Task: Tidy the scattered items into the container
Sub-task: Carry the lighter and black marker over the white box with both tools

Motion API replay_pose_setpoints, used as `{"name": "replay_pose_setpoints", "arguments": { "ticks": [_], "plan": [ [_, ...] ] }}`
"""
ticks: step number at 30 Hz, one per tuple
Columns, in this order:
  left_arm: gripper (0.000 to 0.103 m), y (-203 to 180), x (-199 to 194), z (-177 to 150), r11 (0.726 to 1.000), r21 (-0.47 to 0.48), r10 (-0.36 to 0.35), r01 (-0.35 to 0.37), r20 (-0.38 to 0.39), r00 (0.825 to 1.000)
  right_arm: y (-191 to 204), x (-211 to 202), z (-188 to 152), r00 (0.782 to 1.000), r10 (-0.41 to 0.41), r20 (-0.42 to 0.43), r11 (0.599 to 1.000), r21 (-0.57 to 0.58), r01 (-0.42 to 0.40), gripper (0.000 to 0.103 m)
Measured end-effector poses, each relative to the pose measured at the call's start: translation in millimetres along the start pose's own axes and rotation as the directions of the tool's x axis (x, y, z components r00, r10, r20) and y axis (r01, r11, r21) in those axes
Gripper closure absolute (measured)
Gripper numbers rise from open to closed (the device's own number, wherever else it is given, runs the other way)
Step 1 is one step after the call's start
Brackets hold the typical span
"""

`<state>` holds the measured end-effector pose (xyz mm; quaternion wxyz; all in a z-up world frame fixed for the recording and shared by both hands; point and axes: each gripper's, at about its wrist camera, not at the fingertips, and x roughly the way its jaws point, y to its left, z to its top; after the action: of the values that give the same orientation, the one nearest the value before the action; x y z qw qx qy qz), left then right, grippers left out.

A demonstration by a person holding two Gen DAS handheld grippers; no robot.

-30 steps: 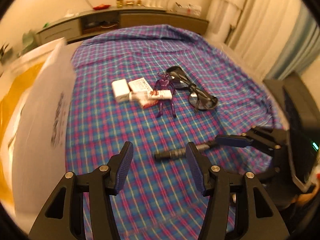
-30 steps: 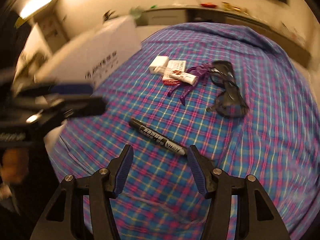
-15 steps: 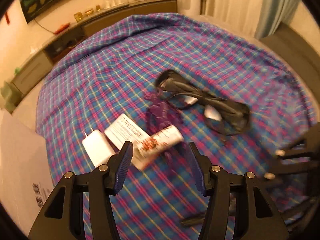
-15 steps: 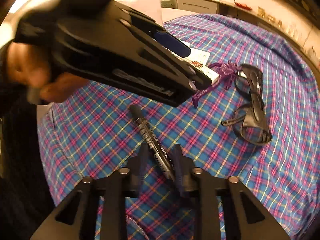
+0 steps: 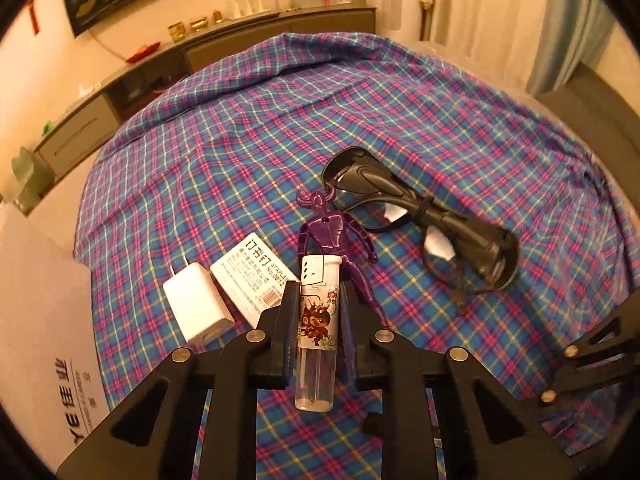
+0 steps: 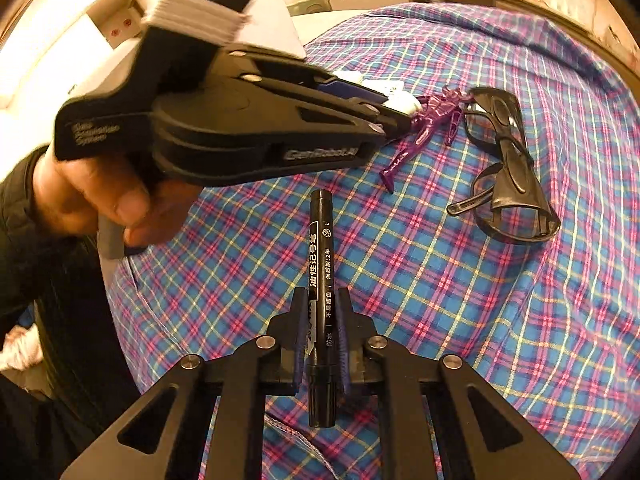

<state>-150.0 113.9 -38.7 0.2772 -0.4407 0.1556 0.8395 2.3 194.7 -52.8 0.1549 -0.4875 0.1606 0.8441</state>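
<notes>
Plaid cloth (image 5: 248, 128) covering a tabletop, low cabinet (image 5: 224, 46) along the far wall, left gripper (image 5: 319, 300) fingers clenched on a clear tube (image 5: 318, 332), right gripper (image 6: 323, 320) fingers grasping a black marker (image 6: 320, 280), glasses (image 5: 420, 220) lying on the cloth.

Woven plaid cloth (image 5: 248, 152), glossy black plastic glasses (image 5: 440, 224), clear plastic tube (image 5: 318, 344), matt cardboard box (image 5: 36, 320).

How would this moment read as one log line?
left gripper: shut on lighter | right gripper: shut on marker | box: left

charger (image 5: 198, 307) left of staple box (image 5: 256, 272), goggles (image 5: 424, 220) right
</notes>
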Motion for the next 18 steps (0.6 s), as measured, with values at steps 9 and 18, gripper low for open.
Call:
{"name": "replay_pose_setpoints", "arguments": {
  "ticks": [9,18],
  "plan": [
    [0.083,15,-51,-15,0.987,-0.162,0.016,-0.009,0.041,0.999,-3,-15,0,0.997,0.056,0.053,0.995,0.08,-0.06,0.089],
    [0.083,19,-98,-61,0.968,-0.252,0.013,-0.005,0.028,1.0,11,-21,-11,0.996,0.058,0.065,0.994,0.085,-0.063,0.089]
  ]
}}
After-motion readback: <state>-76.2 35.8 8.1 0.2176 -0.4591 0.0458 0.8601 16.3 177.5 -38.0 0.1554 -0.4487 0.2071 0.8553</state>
